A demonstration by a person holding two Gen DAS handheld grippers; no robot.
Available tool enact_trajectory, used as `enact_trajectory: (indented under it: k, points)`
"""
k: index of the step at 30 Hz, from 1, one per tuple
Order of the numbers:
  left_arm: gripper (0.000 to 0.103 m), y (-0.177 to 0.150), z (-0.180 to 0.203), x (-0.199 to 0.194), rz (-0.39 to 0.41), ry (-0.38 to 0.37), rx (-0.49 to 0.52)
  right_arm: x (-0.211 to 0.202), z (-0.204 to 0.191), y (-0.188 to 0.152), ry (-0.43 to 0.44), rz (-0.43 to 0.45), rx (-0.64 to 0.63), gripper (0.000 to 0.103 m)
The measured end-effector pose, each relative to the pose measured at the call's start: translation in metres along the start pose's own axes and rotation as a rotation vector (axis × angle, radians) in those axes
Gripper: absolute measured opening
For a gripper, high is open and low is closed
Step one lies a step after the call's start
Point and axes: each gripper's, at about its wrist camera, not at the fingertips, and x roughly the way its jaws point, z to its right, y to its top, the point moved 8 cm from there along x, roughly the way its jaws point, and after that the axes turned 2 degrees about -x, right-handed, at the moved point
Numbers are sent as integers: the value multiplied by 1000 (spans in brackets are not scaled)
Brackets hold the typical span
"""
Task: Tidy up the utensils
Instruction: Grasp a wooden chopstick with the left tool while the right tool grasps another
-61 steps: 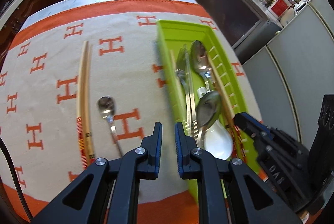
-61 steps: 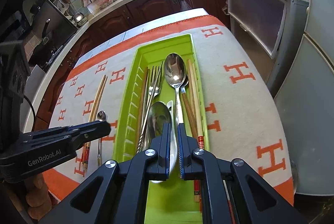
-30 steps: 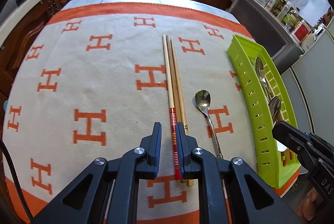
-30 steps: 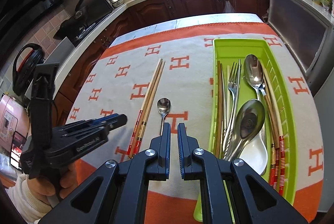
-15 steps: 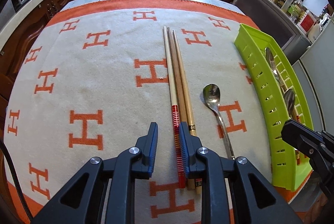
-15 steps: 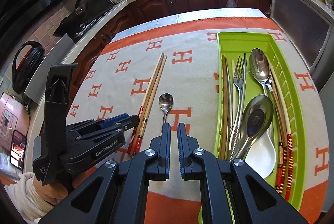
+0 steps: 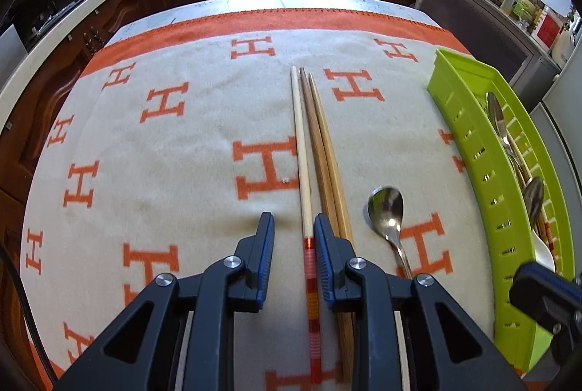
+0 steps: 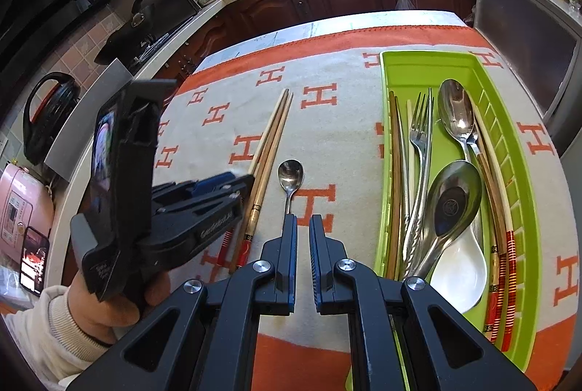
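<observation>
Three chopsticks (image 7: 315,150) are lying side by side on the cloth (image 7: 174,172), a spoon (image 7: 387,209) just beside them, well apart from the green tray (image 8: 523,209). The left gripper (image 7: 294,221) is straddling the pale chopstick, jaws released and not pressing it. The right gripper (image 8: 302,221) is hovering over the cloth, jaws nearly clenched and empty.

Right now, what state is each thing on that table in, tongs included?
Left tongs: open, astride the pale chopstick, not gripping.
Right tongs: nearly shut, empty.
Pale chopstick: flat on the cloth, between the left tongs' fingers.
Brown chopsticks: flat on the cloth, side by side.
Small spoon: lying loose on the cloth.
Green tray: holding a fork, spoons and chopsticks.
</observation>
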Motion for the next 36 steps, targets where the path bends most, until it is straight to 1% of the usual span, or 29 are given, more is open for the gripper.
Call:
enact_trajectory:
  k: [2, 3, 4, 6, 12, 17, 20, 23, 27, 32, 36]
  points:
    - [19, 5, 2, 3, 6, -3, 5, 0, 0, 1, -2, 0, -1, 7]
    - [14, 6, 2, 3, 8, -6, 9, 0, 0, 1, -3, 1, -3, 7]
    - [5, 6, 2, 3, 10, -13, 9, 1, -1, 1, -5, 0, -6, 7]
    - [3, 5, -1, 3, 5, -40, -11, 1, -3, 1, -4, 0, -7, 7]
    - [3, -4, -18, -8, -4, -76, -101, 9, -17, 7, 16, -10, -34, 7]
    - [3, -12, -37, -30, 32, -82, -139, 32, -41, 12, 59, -34, -52, 7]
    - [3, -15, -49, -42, 54, -83, -157, 51, -53, 12, 70, -54, -53, 7]
    - [3, -20, -62, -49, 63, -79, -180, 68, -58, 14, 55, -67, -39, 7]
    - [3, -29, -79, -51, 54, -80, -200, 89, -58, 15, 37, -93, -2, 7]
    - [3, -36, -93, -48, 47, -92, -229, 106, -58, 18, 15, -103, 12, 7]
    - [3, -38, -99, -44, 41, -105, -246, 115, -63, 17, -24, -116, 0, 9]
